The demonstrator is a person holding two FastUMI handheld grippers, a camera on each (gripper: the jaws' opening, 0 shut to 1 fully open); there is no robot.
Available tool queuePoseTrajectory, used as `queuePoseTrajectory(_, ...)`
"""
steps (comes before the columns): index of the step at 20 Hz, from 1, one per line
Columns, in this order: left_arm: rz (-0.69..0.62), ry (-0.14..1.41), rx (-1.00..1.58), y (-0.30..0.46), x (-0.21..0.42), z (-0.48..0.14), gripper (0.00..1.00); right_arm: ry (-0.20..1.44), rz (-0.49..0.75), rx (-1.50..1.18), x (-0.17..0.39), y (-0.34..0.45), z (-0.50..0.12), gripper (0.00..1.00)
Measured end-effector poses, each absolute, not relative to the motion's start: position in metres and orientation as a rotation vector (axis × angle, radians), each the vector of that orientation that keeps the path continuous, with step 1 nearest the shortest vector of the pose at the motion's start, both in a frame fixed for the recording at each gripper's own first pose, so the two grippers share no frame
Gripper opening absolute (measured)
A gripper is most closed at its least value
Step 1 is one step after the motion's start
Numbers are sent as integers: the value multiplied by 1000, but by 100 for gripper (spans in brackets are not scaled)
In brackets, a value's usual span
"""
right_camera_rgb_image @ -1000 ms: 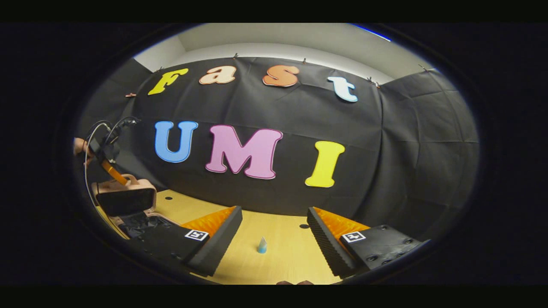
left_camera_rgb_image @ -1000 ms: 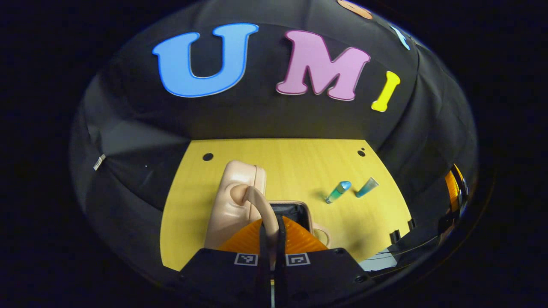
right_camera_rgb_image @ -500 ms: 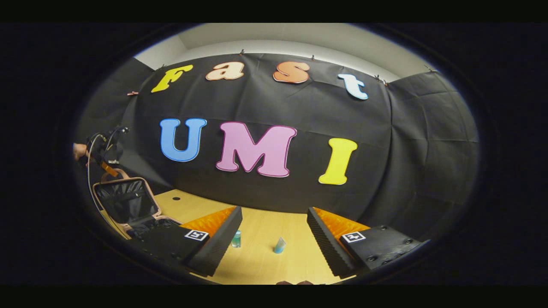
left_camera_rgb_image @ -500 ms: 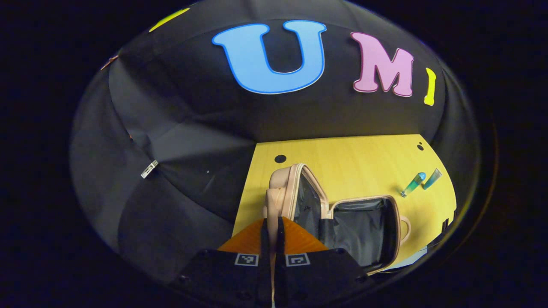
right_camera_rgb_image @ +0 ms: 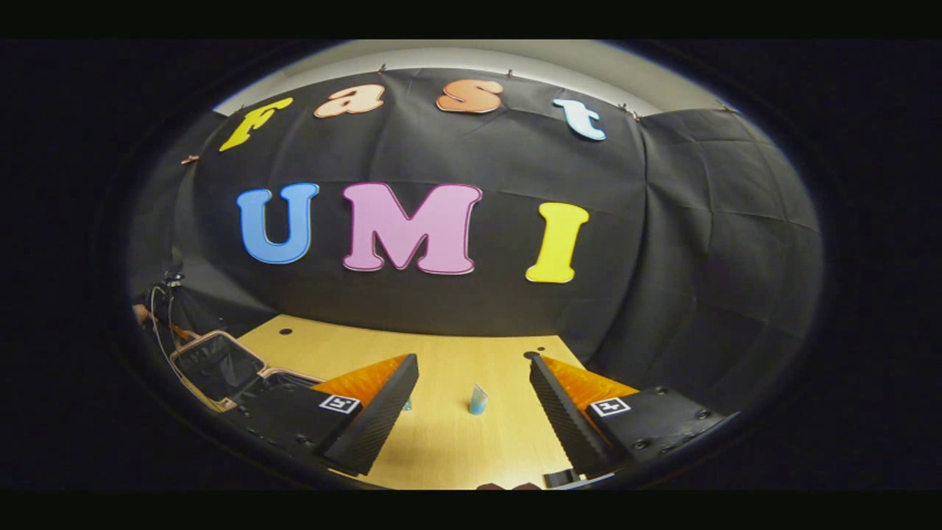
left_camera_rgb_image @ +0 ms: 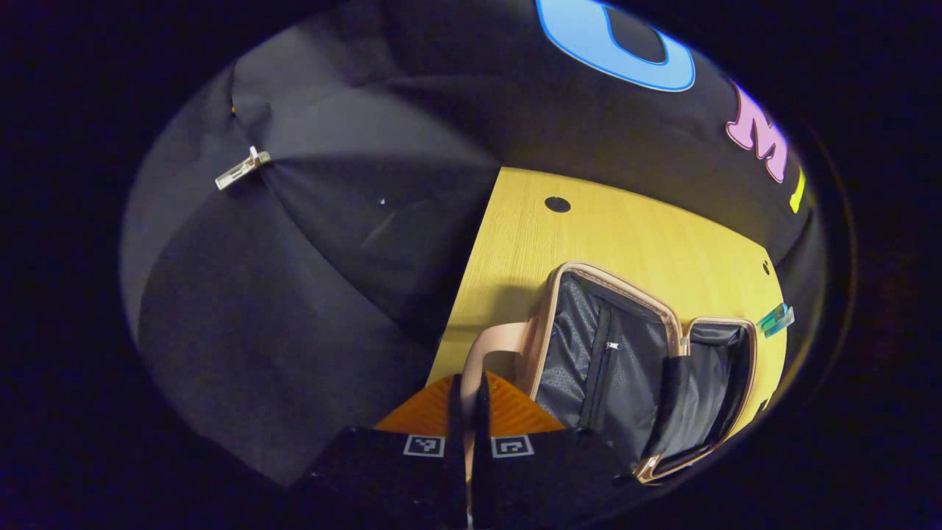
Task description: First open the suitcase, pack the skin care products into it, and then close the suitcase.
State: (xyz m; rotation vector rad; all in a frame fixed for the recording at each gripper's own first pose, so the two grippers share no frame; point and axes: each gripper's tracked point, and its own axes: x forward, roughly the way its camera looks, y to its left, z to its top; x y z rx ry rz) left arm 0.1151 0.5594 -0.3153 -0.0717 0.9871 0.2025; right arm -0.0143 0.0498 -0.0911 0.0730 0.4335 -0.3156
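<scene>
A pale pink suitcase (left_camera_rgb_image: 666,327) lies open on the yellow table (left_camera_rgb_image: 625,228), its dark lining and a zip pocket facing up. My left gripper (left_camera_rgb_image: 471,390) is shut on the lid's pink handle (left_camera_rgb_image: 489,350) at the table's left edge. One teal tube (left_camera_rgb_image: 774,320) peeks out beyond the case. In the right gripper view, my right gripper (right_camera_rgb_image: 472,361) stands open above the table (right_camera_rgb_image: 441,442). A small blue tube (right_camera_rgb_image: 478,399) sits between its fingers, farther off. A second tube (right_camera_rgb_image: 407,404) is partly hidden by the left finger. The suitcase (right_camera_rgb_image: 217,362) lies far left.
Black cloth walls close in the table at the back and on both sides. A metal clip (left_camera_rgb_image: 241,168) pins the cloth at the left. Round holes (left_camera_rgb_image: 557,204) mark the tabletop near its back edge. A cable (right_camera_rgb_image: 156,313) and a hand (right_camera_rgb_image: 140,314) show beside the case.
The left gripper has swung the lid by its handle from nearly upright down and outward, so the case now lies wide open. The right gripper has tilted slightly, still open.
</scene>
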Motion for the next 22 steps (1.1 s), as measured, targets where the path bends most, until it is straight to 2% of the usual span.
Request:
queuePoseTrajectory(6, 238, 1053, -101, 584, 106, -381, 17, 472, -297, 17, -13, 66, -94, 96)
queuePoseTrajectory(8, 251, 1053, -127, 585, 103, -379, 25, 457, -291, -3, -7, 68, -91, 96)
queuePoseTrajectory(12, 259, 951, -86, 586, 115, -343, 97, 445, -295, 7, -2, 69, -97, 96)
queuePoseTrajectory(13, 249, 904, -86, 576, 119, -326, 93, 444, -293, 5, -2, 69, -99, 97)
queuePoseTrajectory(17, 166, 655, -50, 515, 141, -241, 97, 428, -292, -47, 5, 57, -103, 96)
queuePoseTrajectory(19, 106, 516, -49, 466, 144, -192, 96, 396, -286, -75, 13, 52, -96, 97)
queuePoseTrajectory(20, 57, 451, -64, 434, 145, -168, 96, 380, -279, -84, 18, 51, -94, 94)
queuePoseTrajectory(22, 15, 376, -97, 387, 146, -140, 96, 346, -266, -96, 26, 48, -91, 97)
